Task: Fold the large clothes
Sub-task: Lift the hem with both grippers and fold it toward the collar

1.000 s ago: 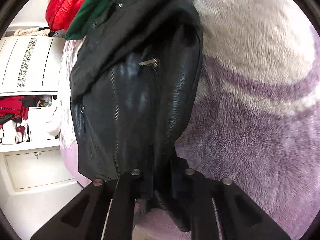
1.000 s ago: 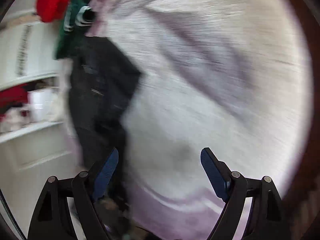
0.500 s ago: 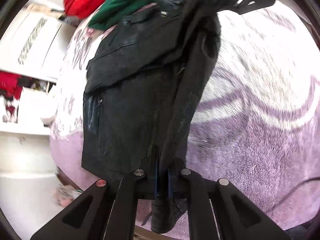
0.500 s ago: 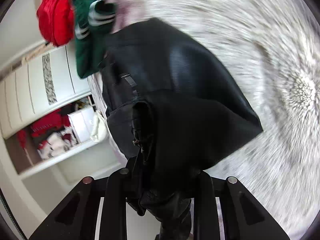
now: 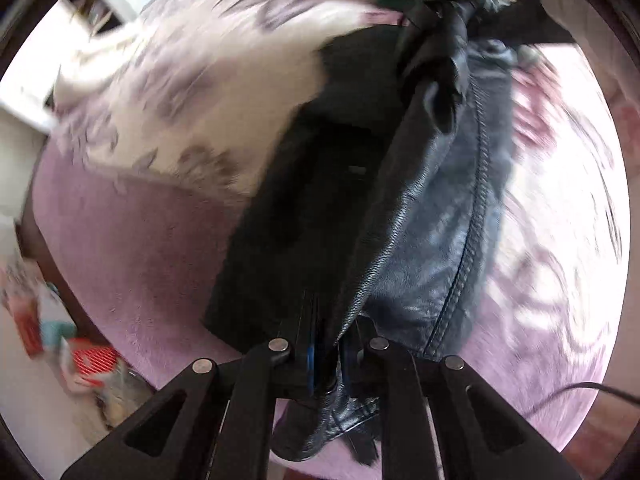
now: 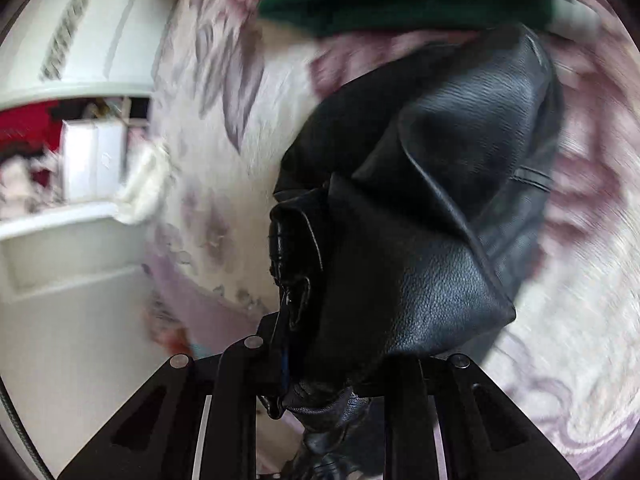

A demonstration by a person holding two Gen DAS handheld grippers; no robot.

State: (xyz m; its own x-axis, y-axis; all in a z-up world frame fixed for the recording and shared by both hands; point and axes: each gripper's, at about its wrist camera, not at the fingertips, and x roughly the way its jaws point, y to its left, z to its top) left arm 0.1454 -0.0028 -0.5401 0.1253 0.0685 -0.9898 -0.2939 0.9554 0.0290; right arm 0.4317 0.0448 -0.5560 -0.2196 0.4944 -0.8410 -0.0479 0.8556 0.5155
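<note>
A black leather jacket [image 5: 432,220] hangs stretched over a purple and white fleece blanket [image 5: 140,260]. My left gripper [image 5: 330,344] points straight down and pinches a folded edge of the leather beside a stitched seam. Its jaws are opening slightly, with the leather still between the pads. In the right wrist view the jacket [image 6: 420,240] bunches in a creased lump in front of the right gripper [image 6: 320,344], which is shut on a rolled hem. The fingertips of both grippers are hidden by leather.
A green garment [image 6: 400,0] lies at the far end of the blanket [image 6: 580,320]. White cupboards and a cluttered shelf [image 6: 80,60] stand left of the bed. Blurred clutter [image 5: 88,360] lies on the floor at the left. A thin cable [image 5: 580,392] crosses the blanket's lower right.
The right gripper went from open over the blanket to shut on the jacket. Both grippers have swept across the bed, lifting the jacket. The left view has rolled.
</note>
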